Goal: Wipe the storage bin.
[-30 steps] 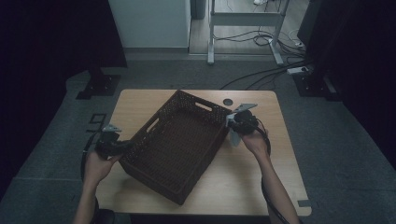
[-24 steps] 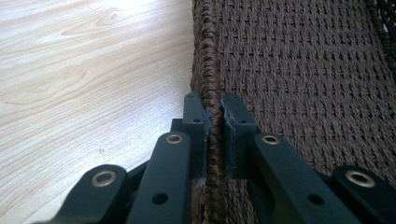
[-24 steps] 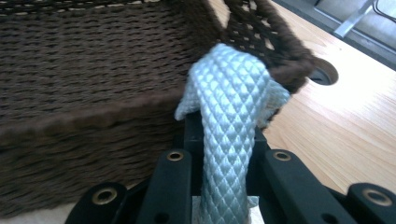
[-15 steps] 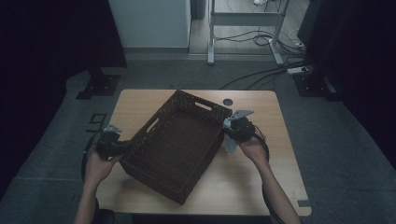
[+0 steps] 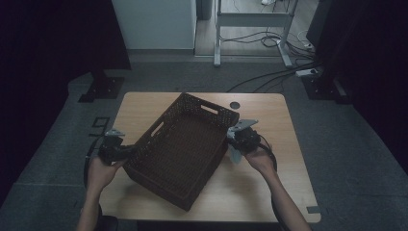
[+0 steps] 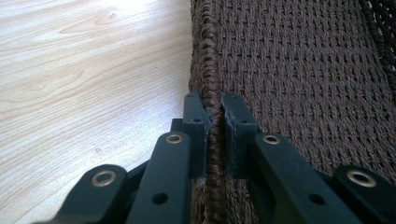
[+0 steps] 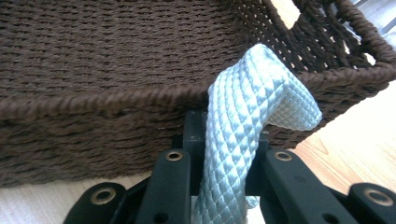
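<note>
A dark brown woven basket point(image 5: 185, 144) sits at an angle in the middle of the wooden table point(image 5: 269, 192). My left gripper point(image 5: 124, 151) is at the basket's left wall. In the left gripper view its jaws point(image 6: 212, 112) are shut on the rim of the basket point(image 6: 303, 70), one jaw inside and one outside. My right gripper point(image 5: 232, 140) is just outside the basket's right wall, shut on a pale blue quilted cloth point(image 5: 235, 154). In the right gripper view the cloth point(image 7: 252, 102) rises folded between the jaws point(image 7: 229, 128), with its top against the basket's rim point(image 7: 93, 100).
The basket has handle slots in its walls point(image 5: 209, 106). A small dark round hole point(image 5: 235, 105) is in the table near the far edge. Bare wood lies to the right of the basket and toward the front edge. Cables and a desk frame point(image 5: 250, 29) are on the floor beyond.
My right gripper has moved a little left and toward the person along the basket's right wall, with the cloth in it. The left gripper and the basket have kept still.
</note>
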A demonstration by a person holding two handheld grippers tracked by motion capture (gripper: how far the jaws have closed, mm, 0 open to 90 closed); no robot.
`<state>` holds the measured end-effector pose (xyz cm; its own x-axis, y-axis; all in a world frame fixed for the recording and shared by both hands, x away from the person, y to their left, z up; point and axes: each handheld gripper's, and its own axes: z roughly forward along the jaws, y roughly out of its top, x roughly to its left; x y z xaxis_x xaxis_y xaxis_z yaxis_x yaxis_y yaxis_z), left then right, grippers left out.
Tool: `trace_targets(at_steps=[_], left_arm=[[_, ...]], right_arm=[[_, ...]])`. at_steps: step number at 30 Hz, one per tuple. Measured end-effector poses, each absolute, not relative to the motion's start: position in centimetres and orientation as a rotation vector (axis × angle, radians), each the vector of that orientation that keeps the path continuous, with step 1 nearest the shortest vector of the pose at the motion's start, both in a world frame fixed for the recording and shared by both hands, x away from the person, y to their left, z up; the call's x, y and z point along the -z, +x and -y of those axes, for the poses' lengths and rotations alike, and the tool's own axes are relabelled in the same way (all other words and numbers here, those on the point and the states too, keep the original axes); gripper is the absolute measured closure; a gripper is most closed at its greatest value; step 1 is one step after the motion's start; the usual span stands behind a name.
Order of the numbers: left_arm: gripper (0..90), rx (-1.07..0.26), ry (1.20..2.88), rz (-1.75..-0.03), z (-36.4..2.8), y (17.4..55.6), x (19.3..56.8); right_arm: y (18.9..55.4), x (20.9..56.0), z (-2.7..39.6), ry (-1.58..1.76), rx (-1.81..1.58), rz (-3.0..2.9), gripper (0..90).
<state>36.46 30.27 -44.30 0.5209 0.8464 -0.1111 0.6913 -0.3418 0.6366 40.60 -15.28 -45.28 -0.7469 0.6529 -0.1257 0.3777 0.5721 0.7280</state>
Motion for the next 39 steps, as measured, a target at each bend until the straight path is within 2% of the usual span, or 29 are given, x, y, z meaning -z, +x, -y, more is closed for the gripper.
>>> trace_targets(at_steps=[13,22,39], left_arm=[[81.5,-0.311,2.119,-1.265,-30.2,36.4,44.3],[82.0,-0.378,2.149,-1.288,-29.5,36.2,44.2],[82.1,-0.368,2.134,-1.297,-29.6,36.1,44.3]], right_arm=[[38.4,45.3,14.1,0.756,-0.991,-2.481,75.9],[36.7,45.2,13.2,0.7,-0.999,-2.511,75.8],[33.3,45.3,11.2,0.556,-1.016,-2.581,75.9]])
